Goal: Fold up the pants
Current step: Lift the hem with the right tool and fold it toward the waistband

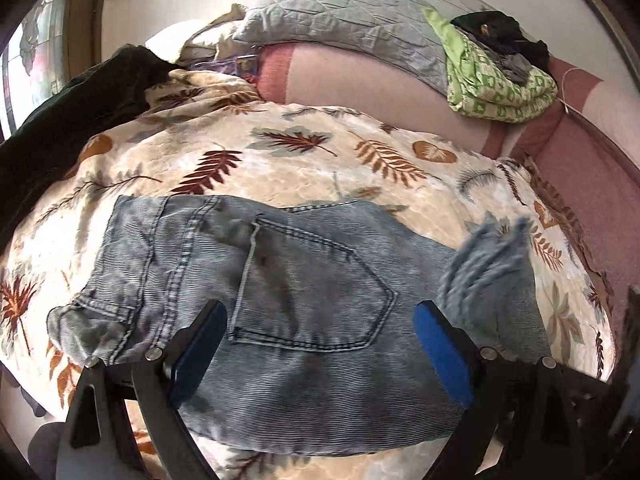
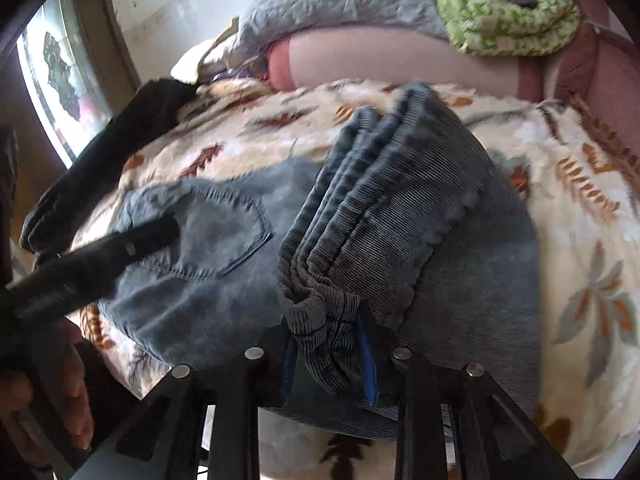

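Observation:
Light blue jeans (image 1: 304,304) lie on a leaf-print blanket (image 1: 280,160), back pocket up, waist to the left. My left gripper (image 1: 320,320) is open, its blue pads just above the pocket area, holding nothing. In the right wrist view my right gripper (image 2: 330,344) is shut on the bunched leg cuffs (image 2: 320,308) of the jeans (image 2: 400,208) and holds them folded over toward the seat. The lifted cuffs also show blurred at the right of the left wrist view (image 1: 488,264). The left gripper's finger (image 2: 132,240) shows over the pocket.
A dark garment (image 1: 72,112) lies at the blanket's left edge. A grey quilted pillow (image 1: 340,12) and a green patterned bundle (image 1: 496,84) with dark clothes on top sit at the back on a pink sheet (image 1: 360,84). A window (image 2: 60,72) is at left.

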Motion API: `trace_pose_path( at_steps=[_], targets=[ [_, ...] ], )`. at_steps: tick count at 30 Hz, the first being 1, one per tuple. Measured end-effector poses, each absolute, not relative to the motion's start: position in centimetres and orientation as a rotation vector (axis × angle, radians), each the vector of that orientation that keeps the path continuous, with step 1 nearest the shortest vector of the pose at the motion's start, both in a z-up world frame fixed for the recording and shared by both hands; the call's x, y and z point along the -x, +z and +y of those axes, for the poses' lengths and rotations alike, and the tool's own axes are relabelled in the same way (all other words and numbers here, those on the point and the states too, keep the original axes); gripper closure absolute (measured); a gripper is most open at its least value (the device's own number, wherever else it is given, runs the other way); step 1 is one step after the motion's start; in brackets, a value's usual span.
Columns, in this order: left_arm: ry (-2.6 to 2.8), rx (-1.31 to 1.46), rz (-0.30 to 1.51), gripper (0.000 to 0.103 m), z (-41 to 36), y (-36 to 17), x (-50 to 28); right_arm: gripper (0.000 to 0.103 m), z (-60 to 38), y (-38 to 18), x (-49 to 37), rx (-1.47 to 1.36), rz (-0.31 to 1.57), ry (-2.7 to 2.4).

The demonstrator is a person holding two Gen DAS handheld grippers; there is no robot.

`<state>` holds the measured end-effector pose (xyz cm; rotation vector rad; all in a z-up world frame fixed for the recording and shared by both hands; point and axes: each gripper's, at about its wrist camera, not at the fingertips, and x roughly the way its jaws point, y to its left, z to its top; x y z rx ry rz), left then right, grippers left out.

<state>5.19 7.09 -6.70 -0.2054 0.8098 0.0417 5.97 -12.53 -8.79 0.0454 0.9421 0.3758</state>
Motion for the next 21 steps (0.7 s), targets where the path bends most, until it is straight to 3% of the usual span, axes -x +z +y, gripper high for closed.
trace_pose_path(
  at_steps=[4, 7, 12, 15, 18, 21],
  targets=[
    [0.056, 0.194, 0.812, 0.008, 8.2, -6.8, -4.6, 0.067, -11.8, -10.2, -5.4, -0.051, 0.926, 0.397],
    [0.033, 0.184, 0.802, 0.008, 7.2, -6.1, -4.8, 0.041, -13.9, -9.5, -5.8, -0.219, 0.963, 0.507],
    [-0.085, 0.164, 0.772, 0.008, 2.8, -4.2, -5.3, 0.040, -21.0, -7.5, -5.5, -0.571, 0.919, 0.573],
    [-0.141, 0.125, 0.795, 0.008, -0.2, -4.7, -5.9, 0.030, -26.3, -9.3, -6.1, -0.803, 0.920, 0.508],
    [-0.174, 0.065, 0.898, 0.008, -2.6, -7.7, -6.9, 0.031, -28.8, -14.5, -6.8, -0.971, 1.089, 0.476],
    [-0.113, -0.130, 1.058, 0.007, -4.7, -12.6, -7.7, 0.032, -29.9, -13.7, -7.4, -1.017, 1.093, 0.502]
  ],
)
